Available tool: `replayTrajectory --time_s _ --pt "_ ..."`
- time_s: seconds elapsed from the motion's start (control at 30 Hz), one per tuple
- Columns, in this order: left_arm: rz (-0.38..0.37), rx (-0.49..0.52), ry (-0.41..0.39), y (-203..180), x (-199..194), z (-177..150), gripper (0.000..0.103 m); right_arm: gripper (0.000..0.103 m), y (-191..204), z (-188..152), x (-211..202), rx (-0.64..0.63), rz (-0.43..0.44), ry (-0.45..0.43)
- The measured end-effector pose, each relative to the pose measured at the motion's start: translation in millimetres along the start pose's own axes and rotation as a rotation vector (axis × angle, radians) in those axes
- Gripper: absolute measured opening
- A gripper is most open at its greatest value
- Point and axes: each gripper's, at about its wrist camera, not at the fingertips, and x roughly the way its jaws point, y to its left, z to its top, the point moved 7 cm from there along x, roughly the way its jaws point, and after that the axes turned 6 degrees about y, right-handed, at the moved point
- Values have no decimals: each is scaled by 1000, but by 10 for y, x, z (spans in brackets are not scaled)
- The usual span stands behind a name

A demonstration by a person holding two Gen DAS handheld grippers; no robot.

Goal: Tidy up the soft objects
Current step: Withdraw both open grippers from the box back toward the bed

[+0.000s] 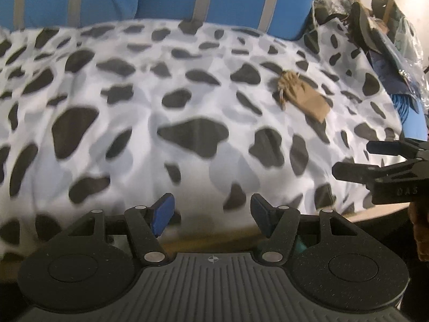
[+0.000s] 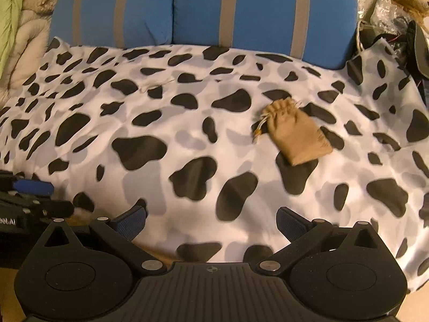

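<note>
— Spots are seen all over the cow blanket (image 2: 187, 134). Where is the little brown bag (image 2: 292, 134) kept?

— It is laid flat on the blanket, far and to the right.

— And the tools?

— The left tool (image 1: 211, 214) and right tool (image 2: 211, 222) are held spread wide at the near edge, with nothing pinched.

cow-print blanket (image 1: 187, 139): blurred, near edge hidden behind gripper body
clutter (image 1: 375, 21): at blanket's right edge, indistinct, cut off
</note>
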Motion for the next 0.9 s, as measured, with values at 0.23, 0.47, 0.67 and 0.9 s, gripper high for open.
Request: replayTrajectory --time_s 0.23,0.47,0.67,0.9 --pt "54 24 -34 133 162 158 62 103 -174 234 89 -25 -30 -53" --pt "57 50 -60 227 272 409 62 103 -340 432 256 -54 -64 -54" --pt "37 15 -66 319 373 639 62 103 -402 545 416 -105 -84 -46" --pt "17 -3 -66 351 451 806 62 103 -424 643 559 -153 -103 -47"
